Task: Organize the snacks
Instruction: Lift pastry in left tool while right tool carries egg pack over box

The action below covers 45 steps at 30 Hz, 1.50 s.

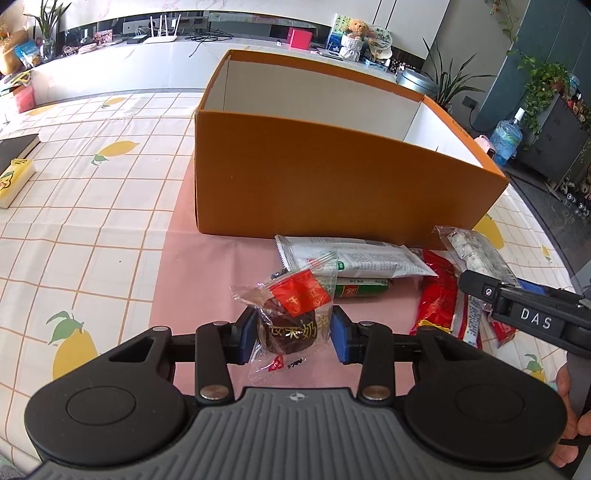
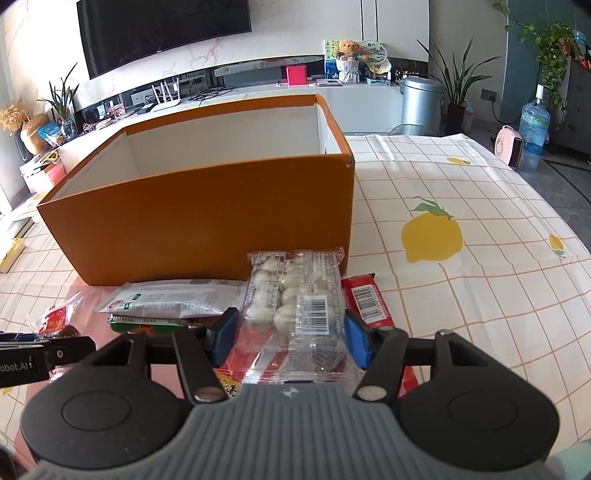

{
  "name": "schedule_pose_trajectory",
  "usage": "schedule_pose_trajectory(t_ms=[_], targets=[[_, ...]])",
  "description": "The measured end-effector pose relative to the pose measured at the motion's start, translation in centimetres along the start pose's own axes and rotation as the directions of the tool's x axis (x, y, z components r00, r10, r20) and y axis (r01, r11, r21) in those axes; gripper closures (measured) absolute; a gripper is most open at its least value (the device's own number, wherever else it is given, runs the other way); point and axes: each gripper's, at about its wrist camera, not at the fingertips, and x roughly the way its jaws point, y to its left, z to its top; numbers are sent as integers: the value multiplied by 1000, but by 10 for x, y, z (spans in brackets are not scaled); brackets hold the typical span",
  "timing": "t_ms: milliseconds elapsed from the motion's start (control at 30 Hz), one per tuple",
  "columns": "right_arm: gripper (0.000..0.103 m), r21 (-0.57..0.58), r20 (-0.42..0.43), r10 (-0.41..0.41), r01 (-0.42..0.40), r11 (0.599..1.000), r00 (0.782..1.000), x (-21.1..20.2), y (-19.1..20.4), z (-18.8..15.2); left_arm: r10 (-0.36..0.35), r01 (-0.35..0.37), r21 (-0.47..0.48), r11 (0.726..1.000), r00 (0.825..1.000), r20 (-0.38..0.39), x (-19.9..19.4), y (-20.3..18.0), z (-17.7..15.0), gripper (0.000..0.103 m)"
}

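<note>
Tabletop (image 2: 461, 192) carries a checked cloth printed with yellow lemons, with a pink mat under the work area.

Nearest, the left hand-held gripper (image 1: 294, 334) has its blue pads (image 1: 341, 338) closed against both sides of a dark round cake in a clear wrapper (image 1: 291, 314) bearing a red label. Whether the cake is lifted off the mat cannot be told.

The right hand-held gripper (image 2: 290, 338) has its blue pads (image 2: 356, 341) on either side of a clear pack of white round sweets (image 2: 295, 295). The pads stand close to the pack's edges; firm contact cannot be confirmed, so its state cannot be told. The pack lies over a red packet (image 2: 365, 299) with a barcode.

Just beyond, a white pouch (image 1: 354, 258) lies on top of a green-wrapped stick (image 1: 360, 288), both between the cake and the red packet.

Behind the snacks, touching or just beside them, stands an open orange box (image 1: 332, 173) with white inner walls; its floor is not visible.

On the left edge of the tabletop lie a yellow packet (image 1: 16, 181) and a black book (image 1: 16, 146).

Farthest, a white counter holds a router (image 2: 166, 99), a red box (image 2: 296, 75) and a teddy bear (image 2: 347, 48); a television (image 2: 162, 29) hangs above.
</note>
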Motion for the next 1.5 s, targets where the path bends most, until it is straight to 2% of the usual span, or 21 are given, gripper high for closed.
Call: schedule_pose_trajectory(t_ms=[333, 600, 833, 1200, 1500], targets=[[44, -39, 23, 7, -6, 999, 1000, -22, 3, -8, -22, 22, 1, 1000, 999, 44, -26, -7, 4, 58], [45, -24, 43, 20, -19, 1000, 999, -39, -2, -13, -39, 38, 18, 999, 997, 74, -38, -16, 7, 59], [45, -31, 91, 43, -41, 999, 995, -63, -1, -12, -60, 58, 27, 998, 992, 107, -48, -23, 14, 59], [45, -124, 182, 65, -43, 991, 981, -91, 9, 22, -82, 68, 79, 995, 979, 187, -66, -33, 50, 59], [45, -199, 193, 81, -42, 979, 978, -86, 17, 64, -91, 65, 124, 990, 970, 225, -63, -41, 81, 59]])
